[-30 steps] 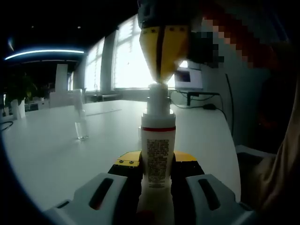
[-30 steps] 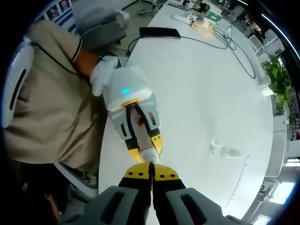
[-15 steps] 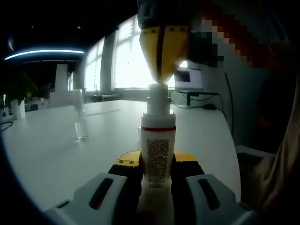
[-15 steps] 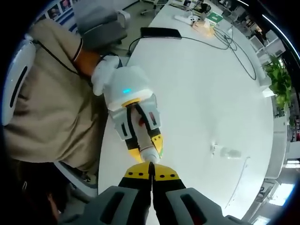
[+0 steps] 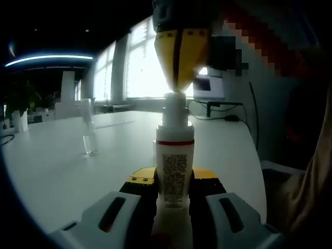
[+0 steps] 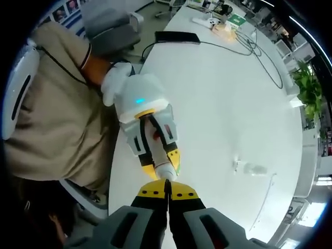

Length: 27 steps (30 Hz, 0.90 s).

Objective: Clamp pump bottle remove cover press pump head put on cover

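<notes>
Left gripper view: the left gripper (image 5: 175, 193) is pinching the pump bottle (image 5: 175, 168) low on its sides, one jaw on each side. The bottle stands straight up on the white table (image 5: 62, 171). It is white with a red band near the top. The right gripper (image 5: 180, 89) comes down from above with its yellow jaws pressed together, and its tip touches the pump head (image 5: 175, 106). A clear cover (image 5: 89, 136) stands on the table well apart from the bottle, off to one side.

In the right gripper view, looking down, the shut tips of the right gripper (image 6: 167, 193) sit right on top of the bottle (image 6: 166, 171). The left gripper (image 6: 165, 160) holds it from the far side. A person in a tan shirt (image 6: 57, 119) sits by the table edge.
</notes>
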Motion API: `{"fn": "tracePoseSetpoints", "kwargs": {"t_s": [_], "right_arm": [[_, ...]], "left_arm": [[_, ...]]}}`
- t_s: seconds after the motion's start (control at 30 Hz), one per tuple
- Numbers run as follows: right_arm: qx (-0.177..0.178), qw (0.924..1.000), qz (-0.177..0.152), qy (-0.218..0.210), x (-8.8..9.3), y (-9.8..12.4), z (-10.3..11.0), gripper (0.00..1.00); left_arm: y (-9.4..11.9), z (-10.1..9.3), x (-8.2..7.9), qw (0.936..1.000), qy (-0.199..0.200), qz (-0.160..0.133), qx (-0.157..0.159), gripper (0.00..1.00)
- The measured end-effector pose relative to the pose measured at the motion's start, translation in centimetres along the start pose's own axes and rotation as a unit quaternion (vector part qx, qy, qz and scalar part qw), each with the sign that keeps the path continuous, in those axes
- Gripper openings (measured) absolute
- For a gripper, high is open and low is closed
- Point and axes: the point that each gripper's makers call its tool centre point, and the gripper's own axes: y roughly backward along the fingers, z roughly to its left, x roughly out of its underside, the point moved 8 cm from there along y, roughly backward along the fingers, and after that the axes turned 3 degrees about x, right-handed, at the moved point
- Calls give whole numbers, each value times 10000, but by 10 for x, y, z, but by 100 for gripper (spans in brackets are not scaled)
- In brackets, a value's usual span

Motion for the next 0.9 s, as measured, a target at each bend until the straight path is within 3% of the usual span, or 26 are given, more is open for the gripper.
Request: {"fn": "tracePoseSetpoints", "kwargs": {"t_s": [0.9], "right_arm": [[-57, 9998, 192, 29, -3, -4, 1, 0]], "left_arm": [[0, 0, 0, 10000, -14, 2, -1, 14]]}}
